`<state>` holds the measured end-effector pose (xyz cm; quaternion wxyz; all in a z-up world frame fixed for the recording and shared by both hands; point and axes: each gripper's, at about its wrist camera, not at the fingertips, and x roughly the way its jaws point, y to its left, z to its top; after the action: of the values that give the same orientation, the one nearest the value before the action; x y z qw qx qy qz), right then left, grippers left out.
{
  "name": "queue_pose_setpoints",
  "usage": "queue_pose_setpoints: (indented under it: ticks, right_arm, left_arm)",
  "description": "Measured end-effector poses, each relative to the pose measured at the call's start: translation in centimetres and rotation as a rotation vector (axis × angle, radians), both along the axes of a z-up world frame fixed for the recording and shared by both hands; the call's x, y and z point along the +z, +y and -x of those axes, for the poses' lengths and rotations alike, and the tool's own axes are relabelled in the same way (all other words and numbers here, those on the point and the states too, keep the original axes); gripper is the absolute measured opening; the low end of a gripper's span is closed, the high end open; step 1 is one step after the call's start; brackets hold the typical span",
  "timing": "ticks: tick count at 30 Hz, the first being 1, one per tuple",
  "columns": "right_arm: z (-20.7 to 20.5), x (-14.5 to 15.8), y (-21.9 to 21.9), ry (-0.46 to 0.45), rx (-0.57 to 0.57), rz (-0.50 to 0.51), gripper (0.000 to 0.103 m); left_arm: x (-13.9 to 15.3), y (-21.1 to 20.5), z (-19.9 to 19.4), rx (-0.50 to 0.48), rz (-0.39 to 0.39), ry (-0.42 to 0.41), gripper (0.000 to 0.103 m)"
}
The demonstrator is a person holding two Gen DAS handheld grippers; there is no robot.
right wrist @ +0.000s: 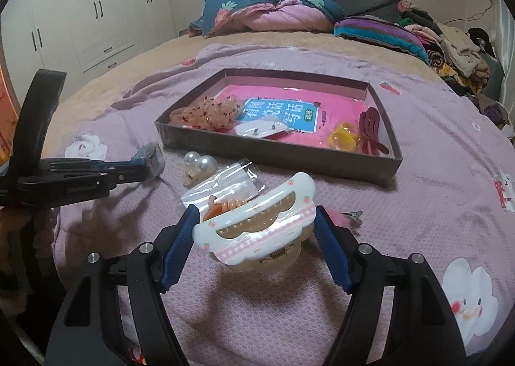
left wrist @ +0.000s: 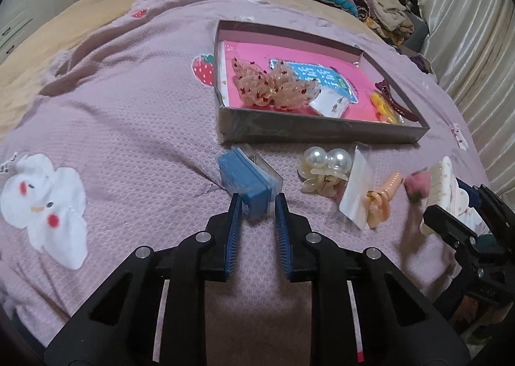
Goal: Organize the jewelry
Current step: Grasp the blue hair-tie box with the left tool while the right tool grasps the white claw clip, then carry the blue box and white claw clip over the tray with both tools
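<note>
A shallow grey box [left wrist: 315,132] [right wrist: 276,158] with a pink lining lies on the bed and holds a lace bow [left wrist: 273,84], an earring card [left wrist: 331,103], a yellow clip [right wrist: 342,139] and a dark red claw clip [right wrist: 370,127]. My left gripper [left wrist: 257,201] [right wrist: 146,163] is shut on a small blue box [left wrist: 246,177] in a clear case. My right gripper [right wrist: 256,219] [left wrist: 450,205] is shut on a large white hair claw clip [right wrist: 254,230], held above the blanket in front of the box.
On the pink blanket [left wrist: 128,127] in front of the box lie a pearl clip [left wrist: 325,161], a clear plastic bag [left wrist: 355,192], an orange clip [left wrist: 381,197] and a pink fluffy clip [left wrist: 418,185]. Bedding and piled clothes [right wrist: 450,44] lie at the back.
</note>
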<state>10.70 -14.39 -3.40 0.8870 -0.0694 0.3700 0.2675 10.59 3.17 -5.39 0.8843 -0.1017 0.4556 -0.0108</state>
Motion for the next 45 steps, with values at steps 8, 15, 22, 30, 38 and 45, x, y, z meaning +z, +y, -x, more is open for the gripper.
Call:
queue_pose_setpoints:
  ticks: [8,15,22,30,38,45]
  right_arm:
    - [-0.1,0.8,-0.8,-0.020,-0.023,-0.016,0.071]
    - [-0.2,1.2,-1.5,-0.026,-0.039,-0.031,0.071]
    - [-0.4,1.3,-1.7,-0.023,-0.045,-0.042,0.071]
    - [-0.7,1.8,-2.6,-0.039,-0.074,-0.060,0.071]
    - [-1.4,3.1,-3.9,-0.065,-0.103,-0.083,0.071]
    - [-2.9,5.8,-5.2,-0.122,-0.142,-0.090,0.071]
  left_arm:
    - [0.7,-0.4,0.4,-0.012,0.000,-0.005,0.000]
    - [-0.9,1.3,0.7,0.041,0.052,0.056,0.002]
    - [0.0,0.8,-0.7,0.013,0.152,0.037,0.034]
    - [-1.9,-1.6,-4.1,-0.008,0.103,0.108,0.044]
    - [-0.8,-1.9,-3.2,-0.021,0.027,0.050,0.027]
    - [3.3,-1.1,-2.7,-0.028,0.055,-0.057,0.027]
